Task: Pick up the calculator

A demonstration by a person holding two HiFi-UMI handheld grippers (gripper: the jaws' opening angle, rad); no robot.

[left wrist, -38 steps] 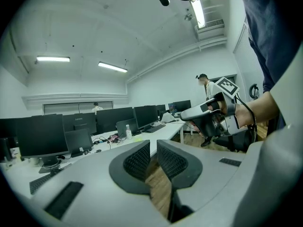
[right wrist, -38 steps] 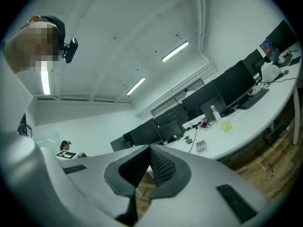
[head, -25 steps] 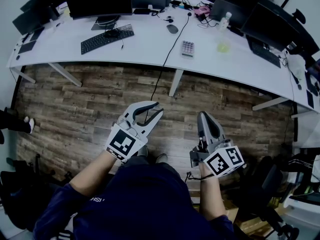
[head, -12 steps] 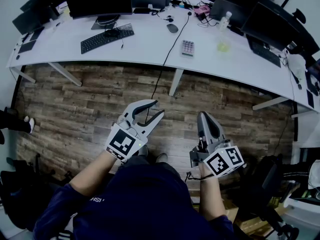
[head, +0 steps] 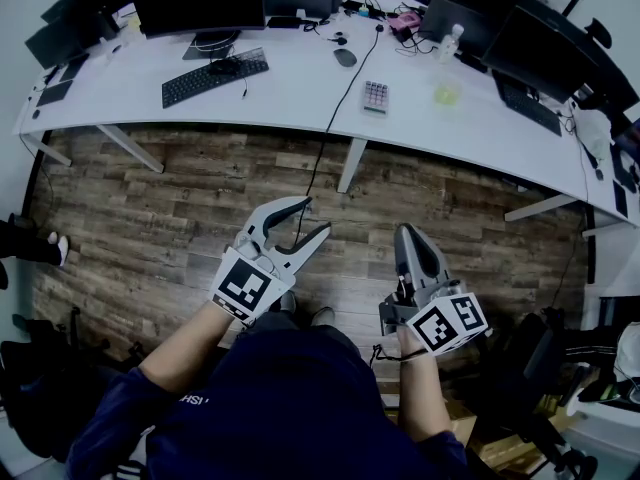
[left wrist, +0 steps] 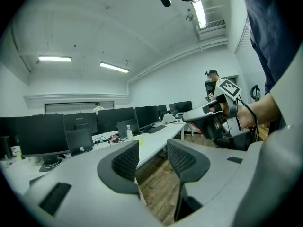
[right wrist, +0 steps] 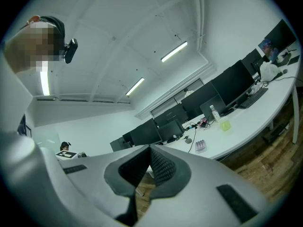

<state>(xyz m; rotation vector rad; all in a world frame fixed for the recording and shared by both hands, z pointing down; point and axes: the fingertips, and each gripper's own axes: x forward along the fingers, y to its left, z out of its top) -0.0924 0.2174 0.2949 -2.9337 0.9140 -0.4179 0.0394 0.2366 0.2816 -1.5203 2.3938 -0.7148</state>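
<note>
On the white desk (head: 290, 88), calculator (head: 376, 96) flat, long axis front-to-back.

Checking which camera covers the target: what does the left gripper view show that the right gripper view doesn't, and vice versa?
Left gripper view only: the left gripper head-on, its jaws apart and just been opening, nothing between them. Right gripper view only: the calculator on the white desk. Both: the right gripper, shut, that desk, monitors, a bottle.

We see a long white surface (head: 290, 93) on the far side. A black keyboard (head: 214, 77) lies on its left, a mouse (head: 344, 57) near the middle and a bottle (head: 451, 40) farther right. Wooden floor (head: 150, 228) spreads nearer.
</note>
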